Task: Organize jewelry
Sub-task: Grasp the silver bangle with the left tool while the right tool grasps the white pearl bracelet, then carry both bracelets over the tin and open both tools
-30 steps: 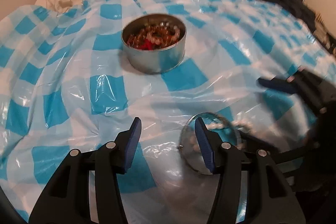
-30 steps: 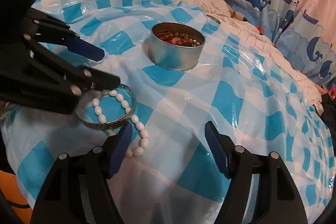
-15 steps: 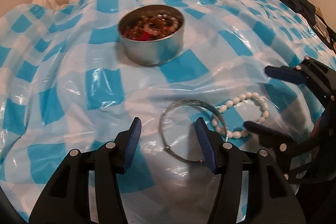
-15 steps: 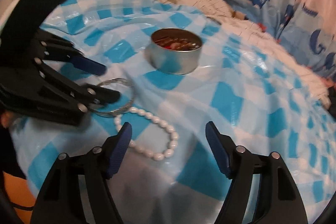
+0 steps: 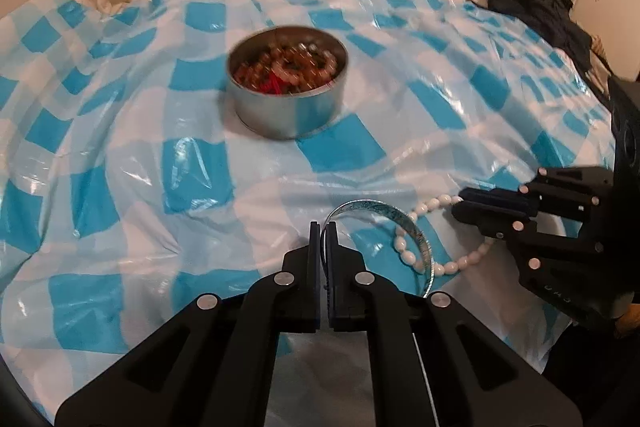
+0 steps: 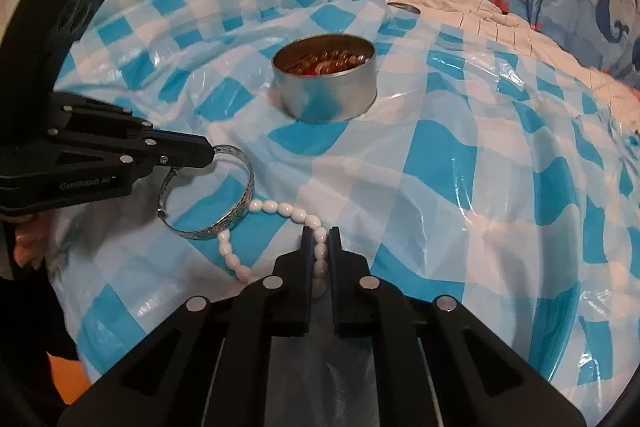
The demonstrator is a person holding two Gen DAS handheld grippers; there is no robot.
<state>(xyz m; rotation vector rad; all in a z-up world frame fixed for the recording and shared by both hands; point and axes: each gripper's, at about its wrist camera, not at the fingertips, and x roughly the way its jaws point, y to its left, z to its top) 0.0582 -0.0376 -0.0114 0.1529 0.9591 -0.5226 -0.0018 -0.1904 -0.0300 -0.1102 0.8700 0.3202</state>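
Left gripper (image 5: 324, 227) is clamped on the rim of the engraved silver bangle (image 6: 236, 211), lying on the blue-and-white checked plastic sheet (image 6: 460, 179). Right gripper (image 6: 320, 235) is clenched on the white oval-bead bracelet (image 6: 280, 207), which touches the bangle; the round metal tin of beads (image 5: 288, 95) stands well beyond both

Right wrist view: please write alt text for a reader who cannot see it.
The right gripper is shut on a white bead bracelet lying on a blue checked plastic sheet. At left, the left gripper pinches a silver bangle that overlaps the bracelet. Behind stands a round tin of jewelry.
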